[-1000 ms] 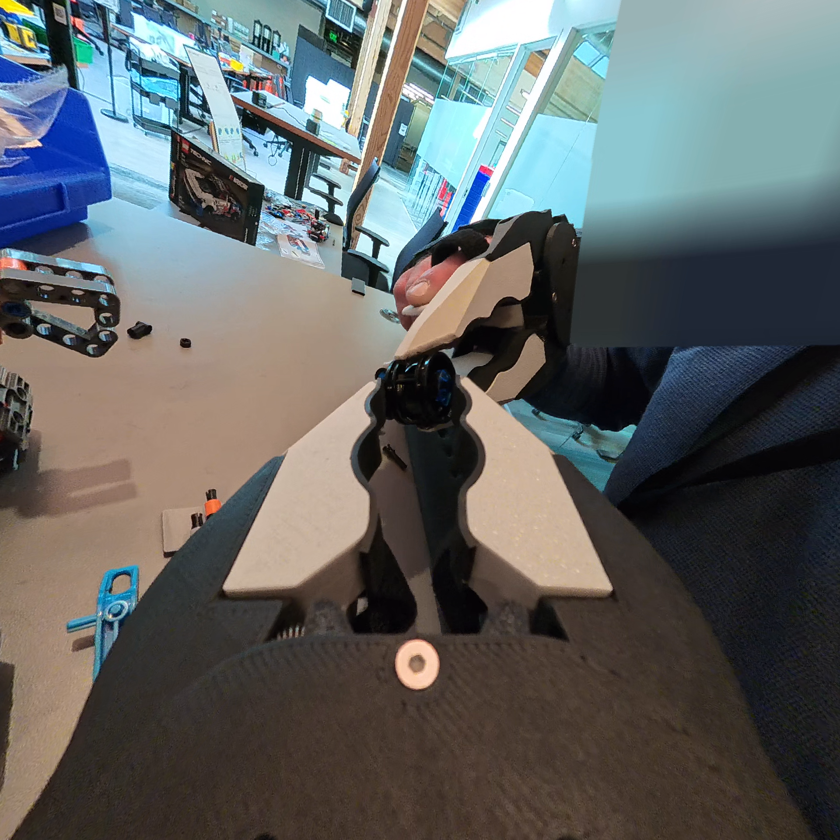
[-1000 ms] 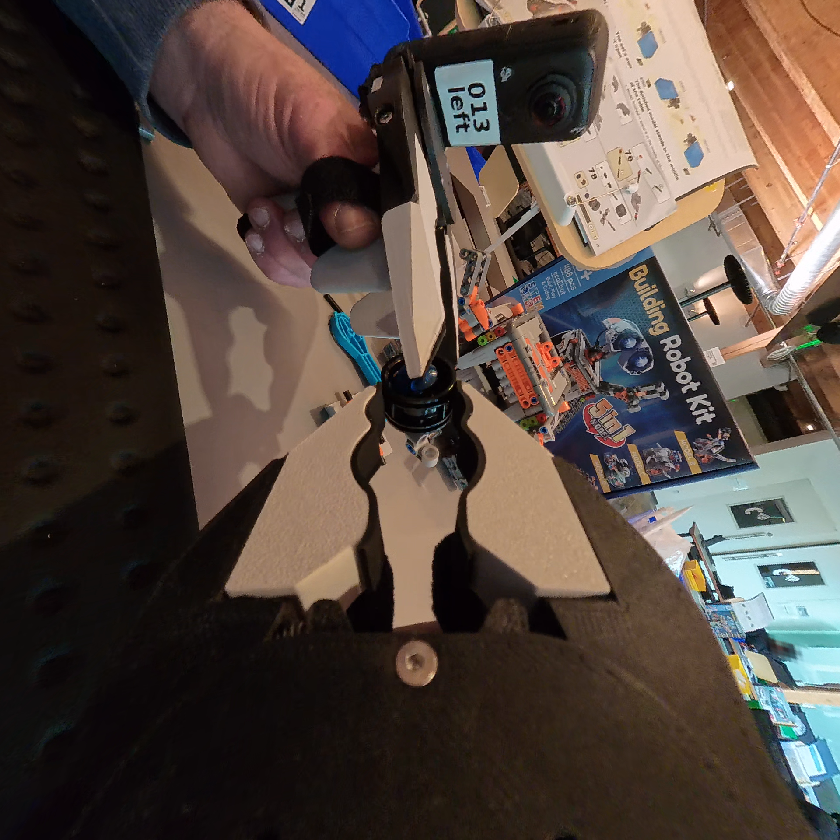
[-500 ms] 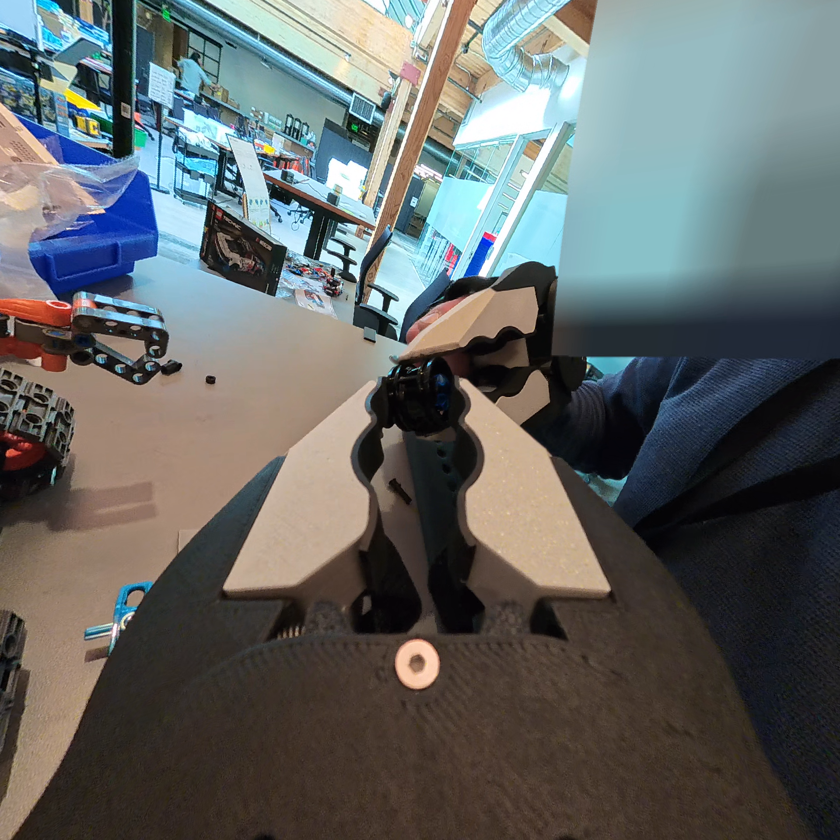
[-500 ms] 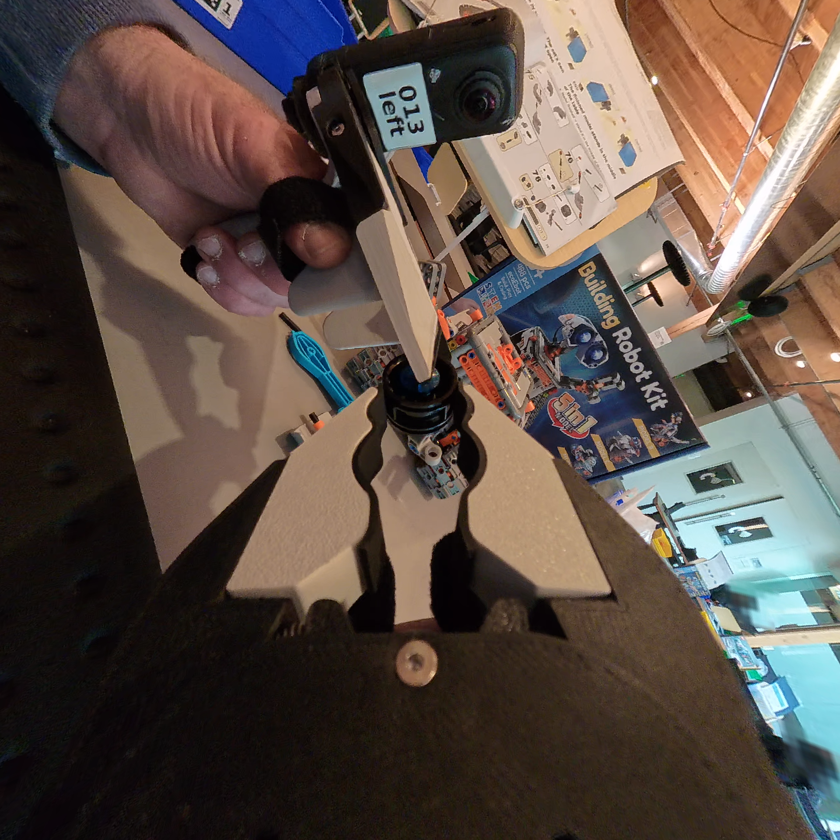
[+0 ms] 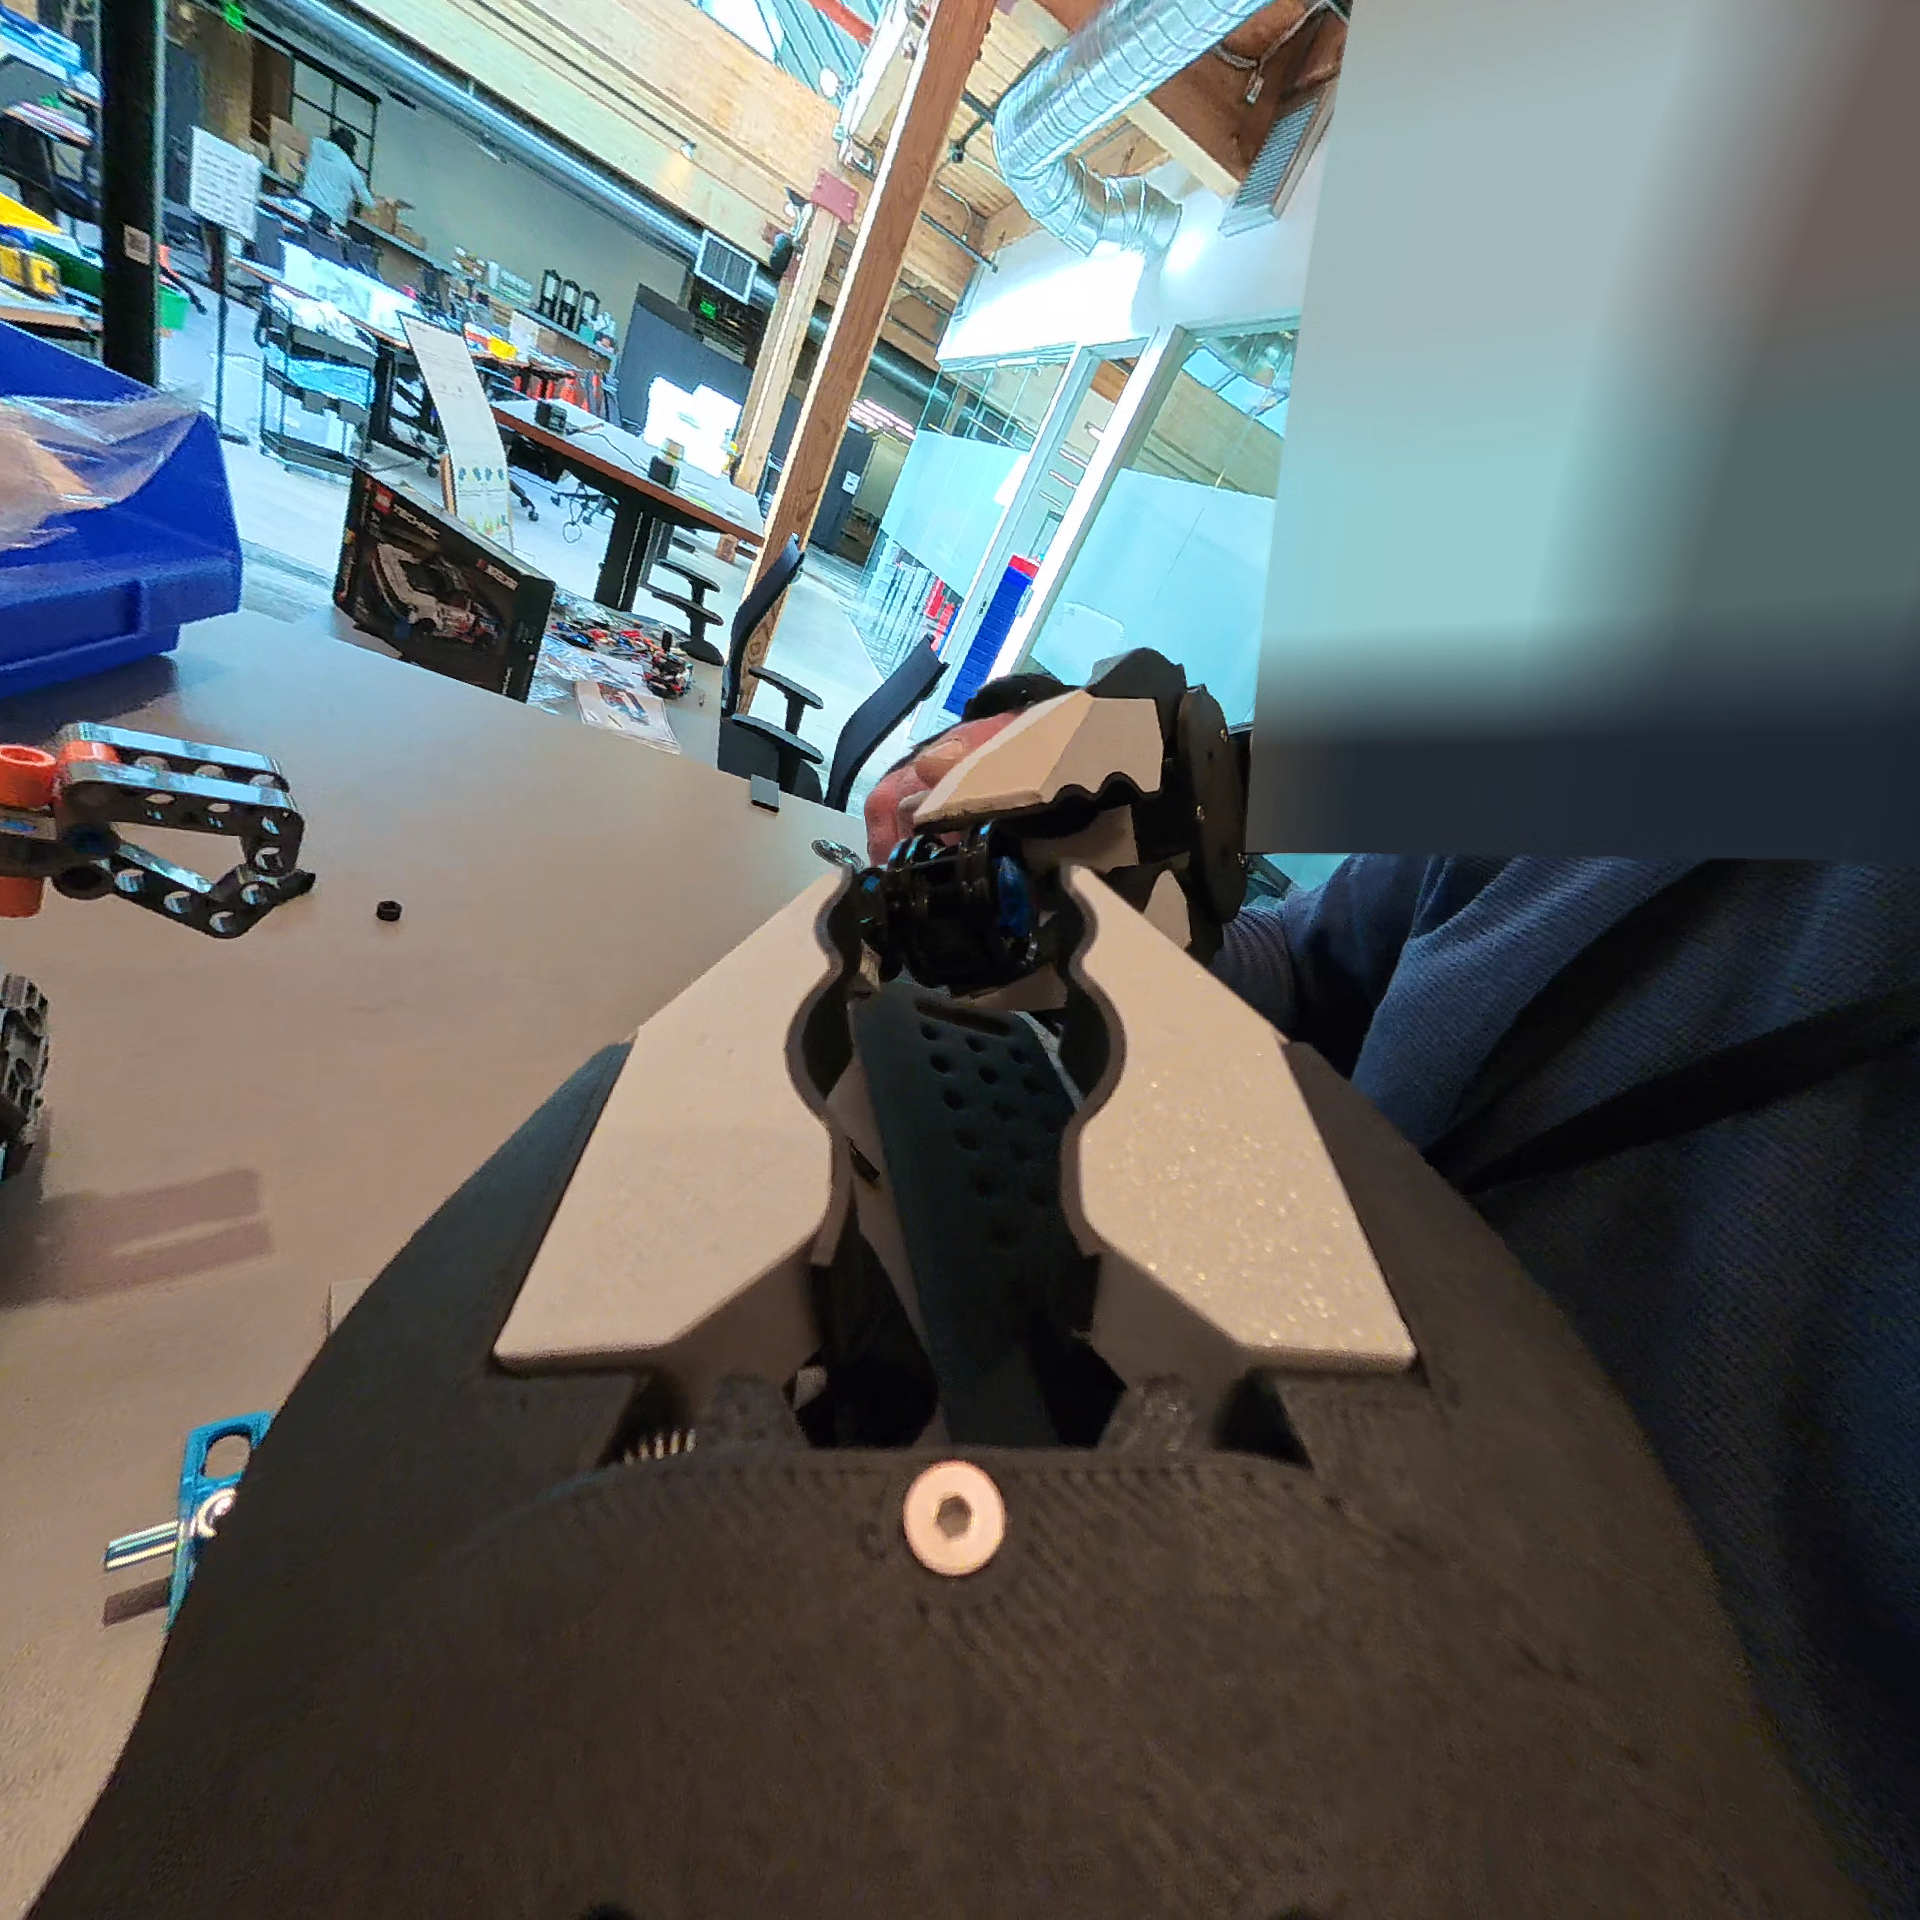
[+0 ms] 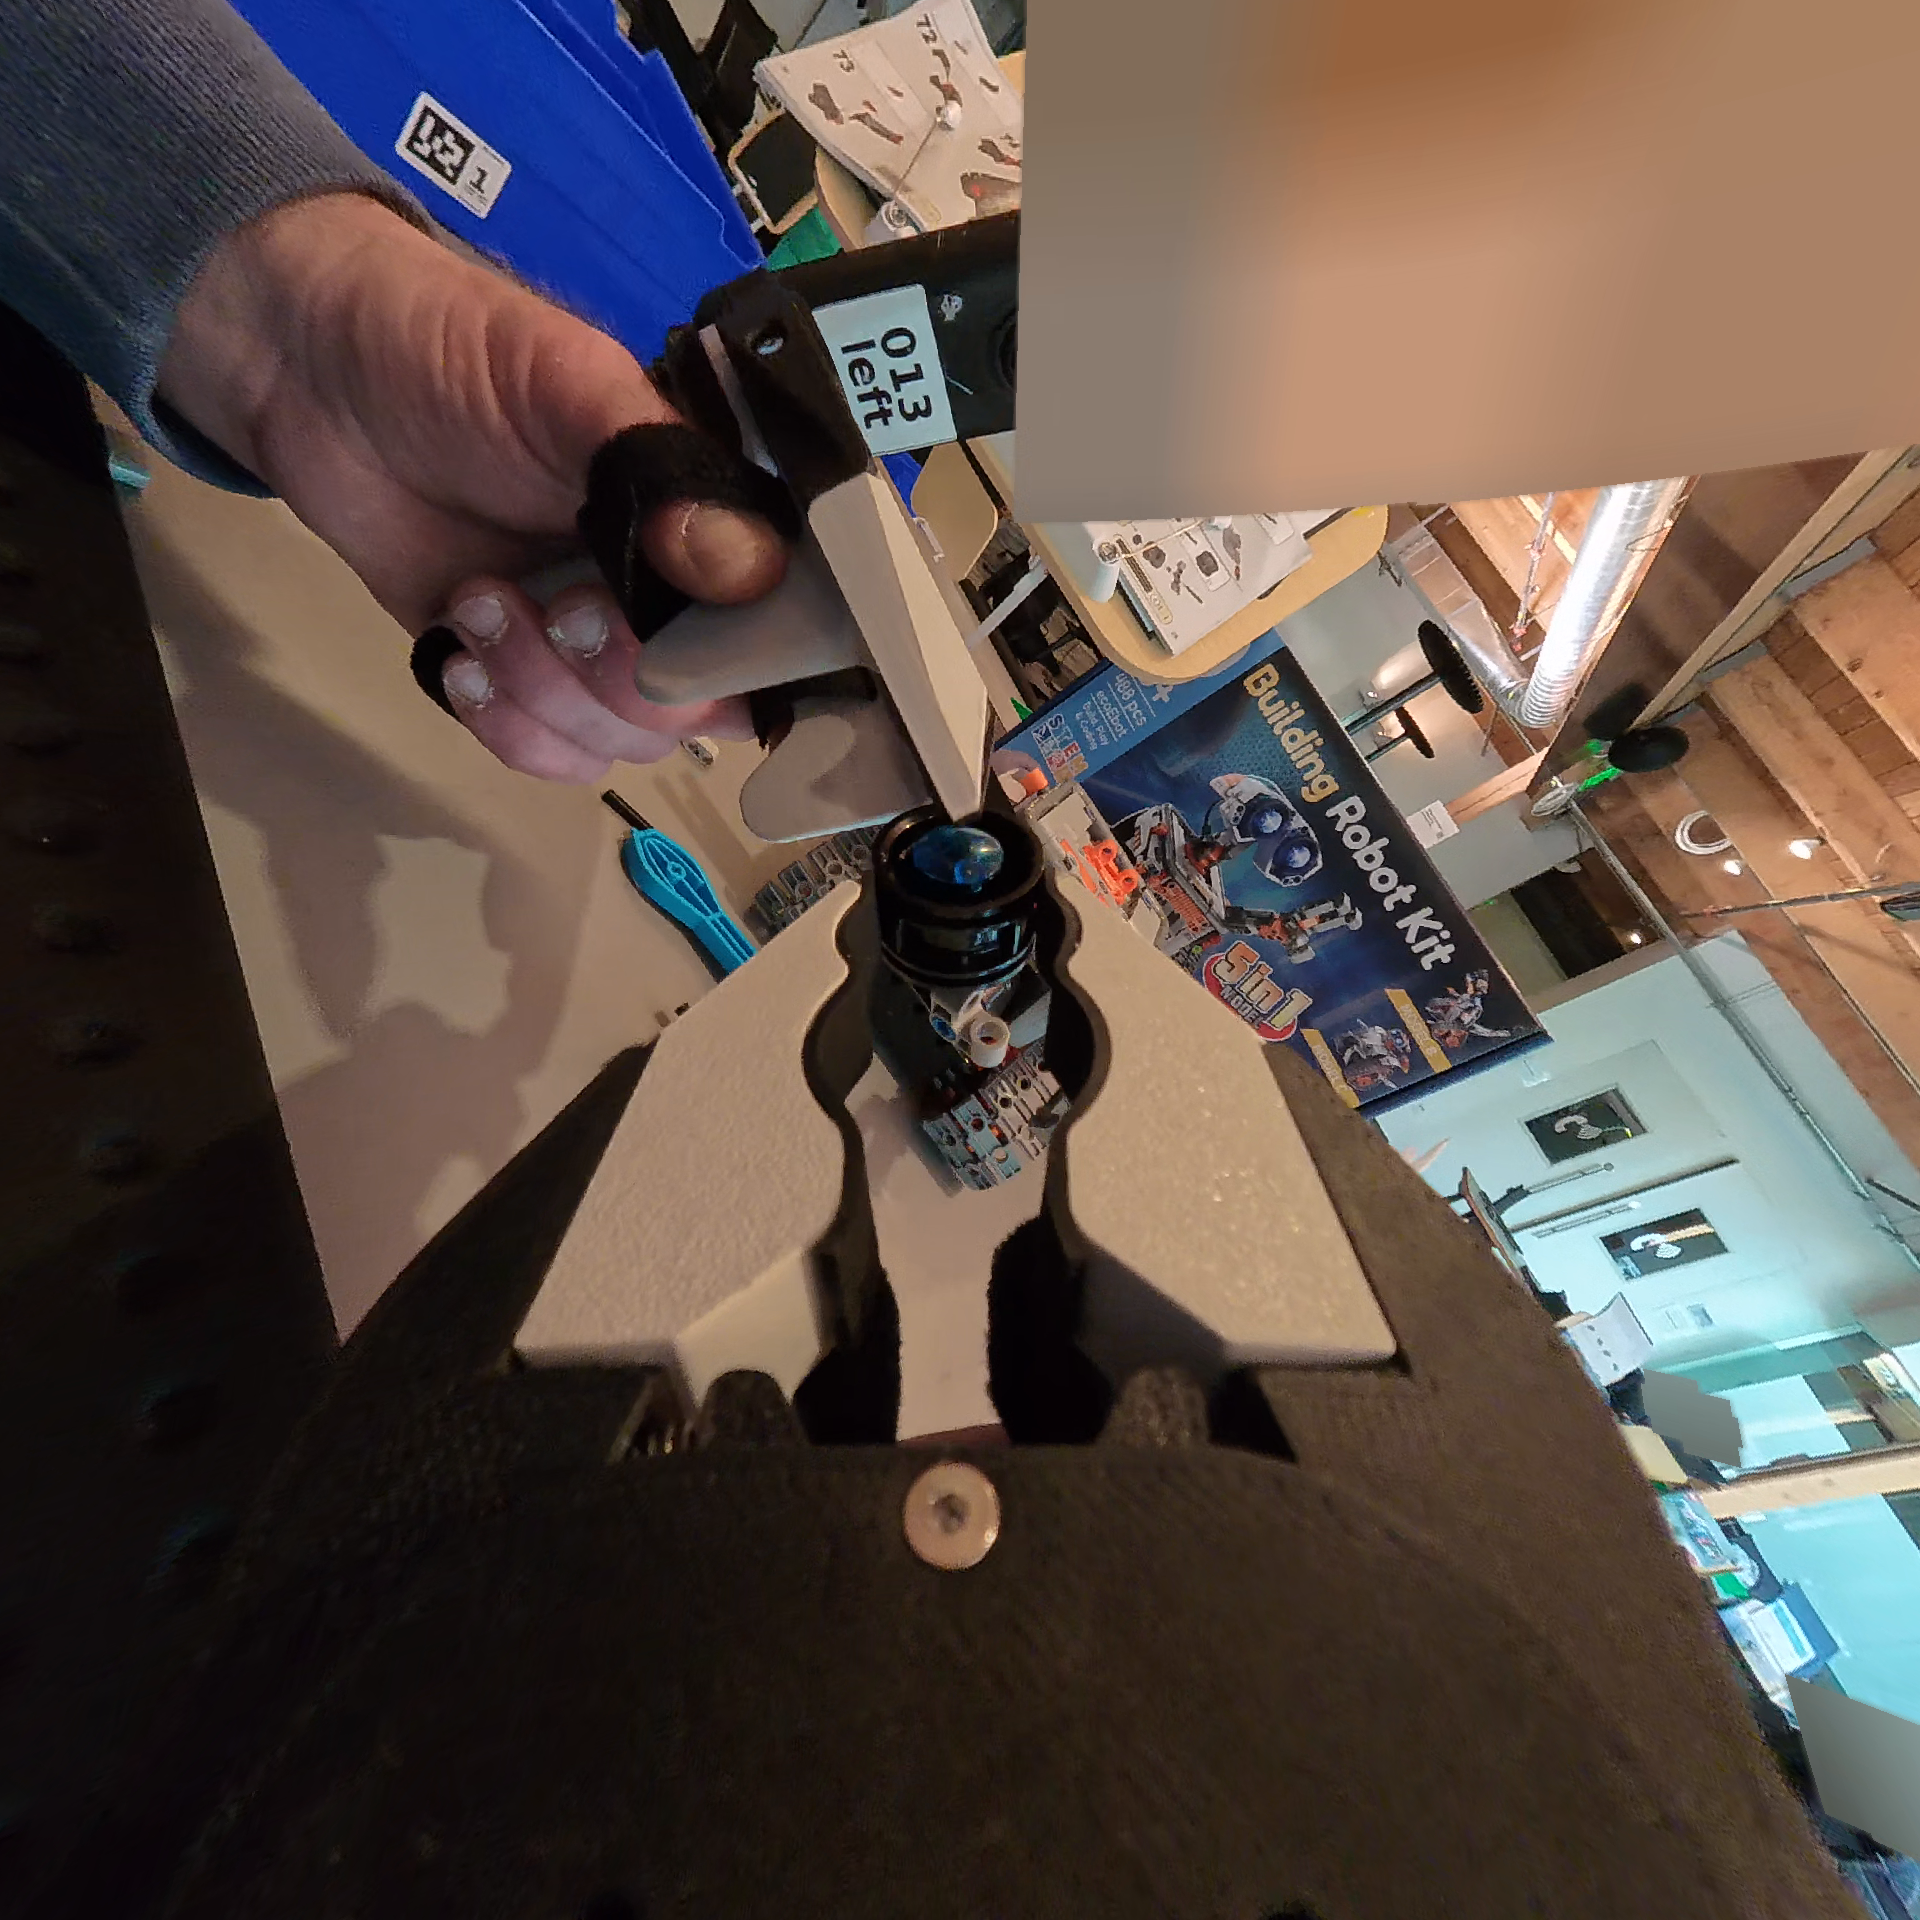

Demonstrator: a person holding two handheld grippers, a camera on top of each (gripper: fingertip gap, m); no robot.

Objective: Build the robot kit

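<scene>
Two grippers meet on one small black wheel-like part with a blue hub [image 6: 951, 883], held up above the table [image 5: 436, 1039] between them. The right gripper [image 6: 954, 925] has its grey fingers closed narrow on the part's ribbed black barrel, the blue hub facing away from the camera. In the left wrist view the left gripper [image 5: 951, 925] pinches the same part [image 5: 961, 920] between its fingertips, and the right gripper [image 5: 1049, 769] reaches in from beyond with a hand [image 5: 914, 774] behind it. Seen from the right wrist view, the left gripper's grey fingers [image 6: 904, 634] come down with their tips at the blue hub, and a person's hand [image 6: 447, 499] grips its handle through a black strap.

Printed matter is plentiful. A white sticker with black characters sits on the left gripper's camera mount [image 6: 894, 374]. A blue bin [image 6: 540, 156] carries a square black-and-white coded tag; in the left wrist view the blue bin [image 5: 104, 561] holds crumpled clear plastic. A dark blue kit box [image 6: 1278, 862] bears a robot picture and large lettering, and a black kit box [image 5: 442, 592] pictures a white car. Open instruction sheets [image 6: 1195, 561] lie on a pale board behind.

On the table lie a grey perforated-beam frame with orange ends [image 5: 166, 842], a small black ring [image 5: 390, 911], and a blue plastic tool [image 6: 686, 894], all well apart from the grippers.
</scene>
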